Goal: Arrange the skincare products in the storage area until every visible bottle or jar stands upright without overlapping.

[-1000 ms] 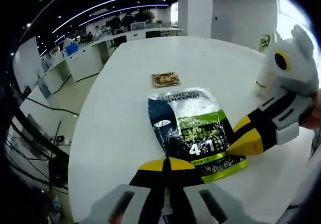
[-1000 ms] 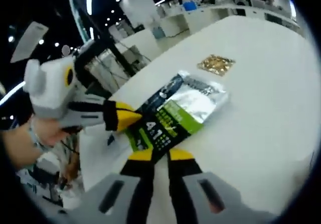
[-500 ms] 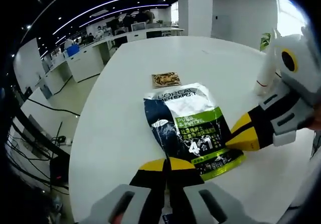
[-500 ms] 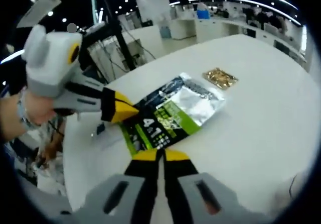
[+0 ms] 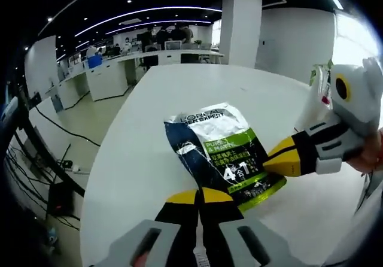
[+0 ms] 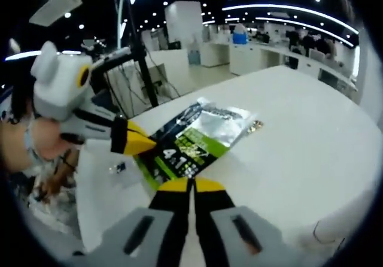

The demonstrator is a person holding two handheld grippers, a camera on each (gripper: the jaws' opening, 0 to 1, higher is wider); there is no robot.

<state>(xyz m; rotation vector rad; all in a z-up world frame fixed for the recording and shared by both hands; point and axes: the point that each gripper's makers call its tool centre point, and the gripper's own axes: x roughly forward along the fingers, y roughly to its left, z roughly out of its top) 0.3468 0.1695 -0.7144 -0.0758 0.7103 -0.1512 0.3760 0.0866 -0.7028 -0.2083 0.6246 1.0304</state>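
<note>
Silver foil caught the light on the pouch, and in the left gripper view it lay lifted at an angle over the white table, its dark blue and green printed face turned up and a large "4" and "1" readable near the low end. The left gripper rose from the bottom with its yellow-tipped jaws pressed together, right at the pouch's near edge, though whether they pinched the pouch could not be told from here. From the right came the right gripper, yellow tips together at the pouch's lower right corner, a hand behind it. A white bottle stood upright at the table's far right edge, partly hidden behind that gripper's body. Over to the right gripper view: the pouch sat raised above the table, with a small brown sachet peeking out just beyond its far corner. The right gripper showed its jaws together at the pouch's near edge, while the left gripper reached in from the left, tips together on the pouch's side, held by a hand. Office desks ran across the background.
</note>
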